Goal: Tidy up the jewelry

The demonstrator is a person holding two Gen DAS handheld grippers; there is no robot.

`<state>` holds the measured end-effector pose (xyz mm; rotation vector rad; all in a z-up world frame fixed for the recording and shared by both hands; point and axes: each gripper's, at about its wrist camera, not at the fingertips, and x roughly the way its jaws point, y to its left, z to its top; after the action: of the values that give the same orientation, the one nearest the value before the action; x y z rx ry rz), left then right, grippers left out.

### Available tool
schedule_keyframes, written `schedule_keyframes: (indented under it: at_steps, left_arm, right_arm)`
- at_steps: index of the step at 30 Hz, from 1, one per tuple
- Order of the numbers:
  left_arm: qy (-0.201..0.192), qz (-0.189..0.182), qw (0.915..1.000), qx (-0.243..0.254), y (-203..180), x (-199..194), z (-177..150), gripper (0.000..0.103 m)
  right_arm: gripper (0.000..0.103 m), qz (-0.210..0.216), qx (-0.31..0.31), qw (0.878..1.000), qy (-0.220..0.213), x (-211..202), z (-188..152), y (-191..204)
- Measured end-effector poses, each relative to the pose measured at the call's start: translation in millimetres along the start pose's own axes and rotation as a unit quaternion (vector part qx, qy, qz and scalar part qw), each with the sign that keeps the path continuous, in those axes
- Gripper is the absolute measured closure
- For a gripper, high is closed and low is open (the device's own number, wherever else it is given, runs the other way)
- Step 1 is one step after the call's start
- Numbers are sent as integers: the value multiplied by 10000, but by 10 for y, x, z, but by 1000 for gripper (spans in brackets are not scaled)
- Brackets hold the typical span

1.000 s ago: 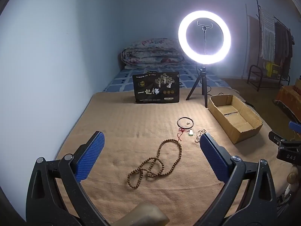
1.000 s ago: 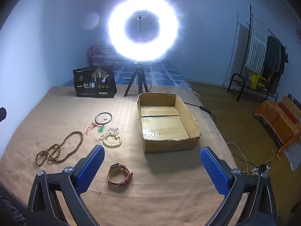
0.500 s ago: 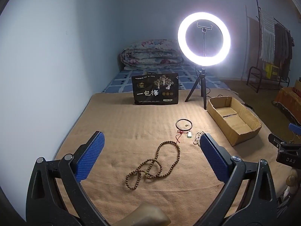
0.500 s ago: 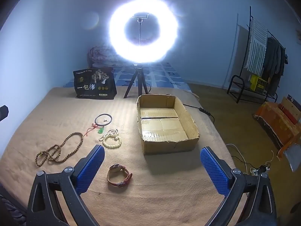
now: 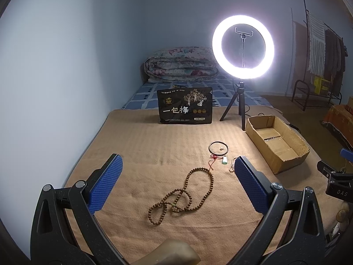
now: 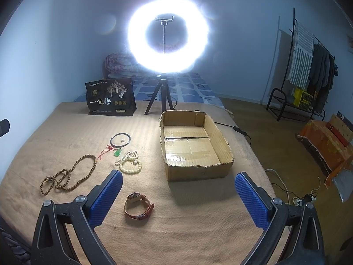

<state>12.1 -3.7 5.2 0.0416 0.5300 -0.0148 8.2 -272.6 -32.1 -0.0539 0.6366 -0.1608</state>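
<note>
well, both grippers, left gripper (image 5: pixel 176 176) and right gripper (image 6: pixel 178 190), are spread wide and hold nothing; the brown beads (image 5: pixel 183 195) lie on the blanket (image 5: pixel 143 145).

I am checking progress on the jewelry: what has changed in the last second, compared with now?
Almost nothing. The left tool drifted slightly, so the wooden bead necklace sits a little lower left in its view. Nothing was taken or released. Both tools stay open and empty; the right tool is unmoved. The watch stays on the blanket; the cardboard box remains empty.
</note>
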Motion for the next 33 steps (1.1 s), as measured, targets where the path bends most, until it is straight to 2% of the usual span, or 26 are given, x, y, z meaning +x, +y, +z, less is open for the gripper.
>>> schedule_keyframes:
  at_steps: [33]
  left_arm:
    - [14,26,10000,-13,56,48,-40,0]
  right_arm:
    - [0,98,28,9999,62,41,-14,15]
